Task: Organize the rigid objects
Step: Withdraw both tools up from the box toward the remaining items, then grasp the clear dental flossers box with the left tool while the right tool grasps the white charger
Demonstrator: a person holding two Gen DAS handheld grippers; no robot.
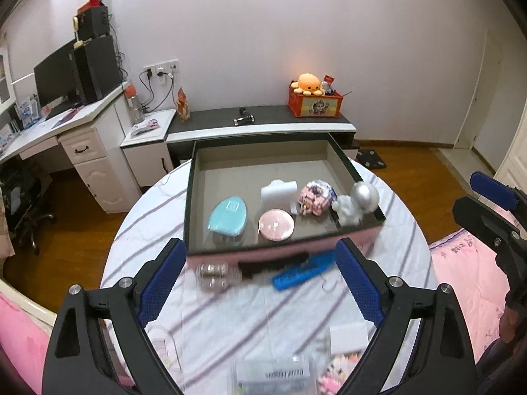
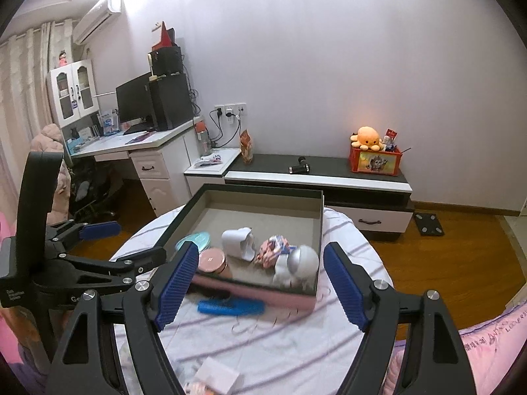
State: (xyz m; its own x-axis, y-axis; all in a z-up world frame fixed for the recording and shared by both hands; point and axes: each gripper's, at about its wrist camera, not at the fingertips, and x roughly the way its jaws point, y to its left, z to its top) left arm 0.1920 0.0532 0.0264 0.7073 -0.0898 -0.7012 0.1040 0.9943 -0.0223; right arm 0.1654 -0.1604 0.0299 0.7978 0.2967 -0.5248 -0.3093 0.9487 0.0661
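I see the round table with a striped white cloth (image 1: 250,316) carrying a shallow pink-sided box with a dark rim (image 1: 197,177). Inside sit a white-and-silver figurine (image 1: 357,202), a teal oval case (image 1: 227,214) and a round pink tin (image 1: 276,223). A blue plastic comb (image 2: 230,306) lies just outside the front wall. My left gripper (image 1: 260,283) and right gripper (image 2: 262,288) both hang wide open, holding nothing.
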